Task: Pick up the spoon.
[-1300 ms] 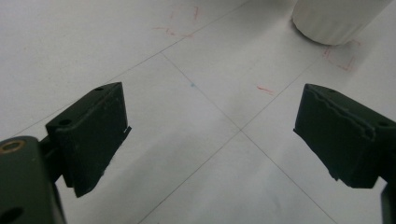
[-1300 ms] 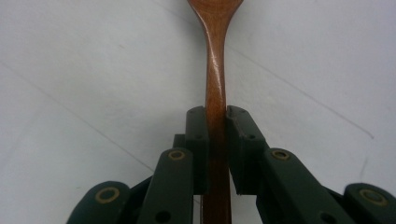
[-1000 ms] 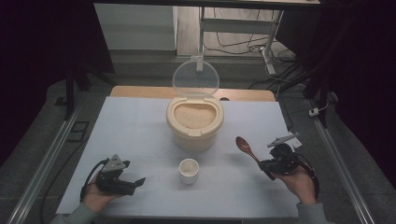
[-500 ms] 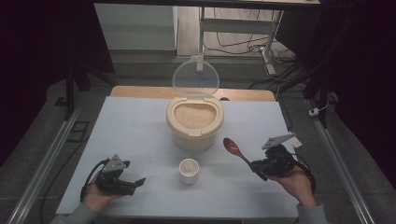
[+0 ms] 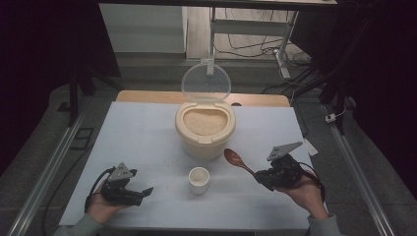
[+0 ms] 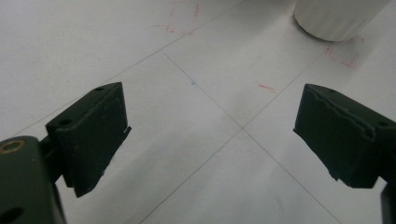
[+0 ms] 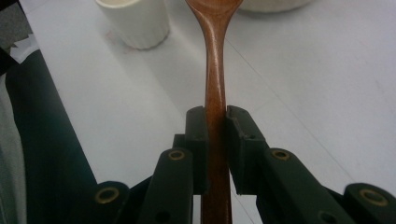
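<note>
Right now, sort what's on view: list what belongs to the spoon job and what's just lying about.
In the job: wooden spoon, clamped in right gripper; open rice container; small white cup.
Lying about: open left gripper, idle; cables on the floor behind.

The wooden spoon (image 7: 215, 70) bowl is cut off by the right gripper view's top edge, as is the small white cup (image 7: 135, 21); the cup's contents cannot be told.

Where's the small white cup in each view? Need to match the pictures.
High view: small white cup at centre bottom, in front of the rice container, left of the wooden spoon.
Left gripper view: its base at the top right edge.
Right gripper view: top left, left of the spoon's handle.
Shared landmark: the white table sheet.
</note>
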Demonstrator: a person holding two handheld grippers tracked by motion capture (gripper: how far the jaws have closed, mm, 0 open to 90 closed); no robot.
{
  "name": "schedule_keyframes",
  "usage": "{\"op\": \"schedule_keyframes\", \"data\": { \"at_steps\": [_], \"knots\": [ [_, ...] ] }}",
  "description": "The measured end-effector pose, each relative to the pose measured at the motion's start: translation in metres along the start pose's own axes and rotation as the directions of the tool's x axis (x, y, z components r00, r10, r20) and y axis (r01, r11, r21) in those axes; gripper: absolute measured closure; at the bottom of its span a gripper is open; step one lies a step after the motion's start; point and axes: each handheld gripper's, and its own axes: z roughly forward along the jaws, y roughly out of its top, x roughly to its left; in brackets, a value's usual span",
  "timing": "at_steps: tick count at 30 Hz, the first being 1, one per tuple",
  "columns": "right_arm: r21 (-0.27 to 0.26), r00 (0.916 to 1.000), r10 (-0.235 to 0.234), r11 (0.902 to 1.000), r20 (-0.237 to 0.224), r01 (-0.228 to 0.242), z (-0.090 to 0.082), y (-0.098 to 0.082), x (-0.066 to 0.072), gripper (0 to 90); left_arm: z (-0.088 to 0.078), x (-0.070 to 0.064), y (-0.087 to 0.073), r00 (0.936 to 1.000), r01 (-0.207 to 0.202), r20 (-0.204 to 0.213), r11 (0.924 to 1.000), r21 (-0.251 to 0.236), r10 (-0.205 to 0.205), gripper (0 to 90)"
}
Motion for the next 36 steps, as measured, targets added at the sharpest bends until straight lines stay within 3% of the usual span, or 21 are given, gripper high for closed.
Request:
{"op": "schedule_keyframes", "data": {
  "at_steps": [12, 15, 31, 36],
  "knots": [
    [0.001, 0.9946, -0.096, 0.9954, -0.040, 0.096, 0.009, 0.025, 0.013, 79.5, 0.000, -0.001, 0.001, 1.0000, -0.005, -0.001, 1.0000, -0.003, 0.005, 9.3],
    [0.003, 0.9883, -0.141, 0.9900, -0.058, 0.141, 0.015, 0.036, 0.017, 79.4, 0.000, -0.001, 0.001, 1.0000, -0.002, 0.000, 1.0000, -0.001, 0.002, 9.4],
    [0.003, 0.9697, -0.224, 0.9742, -0.096, 0.226, 0.045, 0.058, 0.029, 79.4, 0.000, -0.002, -0.001, 0.9999, -0.001, -0.014, 1.0000, 0.007, 0.001, 9.5],
    [-0.010, 0.9625, -0.259, 0.9659, -0.083, 0.259, 0.053, 0.063, 0.037, 79.4, -0.002, -0.003, -0.002, 0.9998, 0.001, -0.021, 1.0000, 0.009, -0.001, 9.7]
  ]
}}
